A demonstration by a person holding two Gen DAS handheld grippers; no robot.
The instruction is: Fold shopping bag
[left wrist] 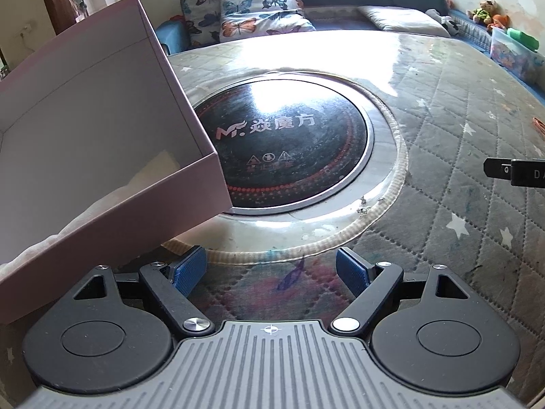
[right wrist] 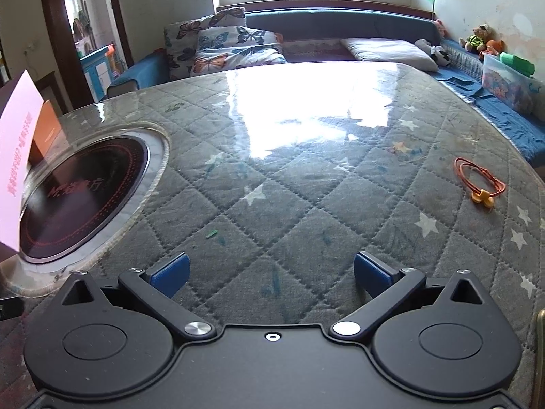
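Table (right wrist: 306,170), one: round, covered with a grey quilted star-print cloth under a glossy clear sheet; fills both views.

Hotplate (left wrist: 279,146), one: round black glass disc with red dotted rings and white lettering, set in a pale ring in the table; its edge at nine o'clock is covered by the bag in the left wrist view.

Shopping bag (left wrist: 102,129), one: pale pink stiff paper bag with a white inside, standing open and tilted at ten o'clock in the left wrist view, just beyond the left finger; cut off by the frame, handles not visible. In the right wrist view only a pink panel with red print shows, at nine o'clock.

Butterfly-print cushions (right wrist: 221,46), two, on a blue bench at twelve o'clock.

Left tongs (left wrist: 271,271), one pair, blue pads: spread wide, nothing between them.

Right tongs (right wrist: 271,271), one pair, blue pads: spread wide, empty, above bare cloth.

Orange cord loop (right wrist: 480,179) with a yellow toggle, one, at three o'clock.
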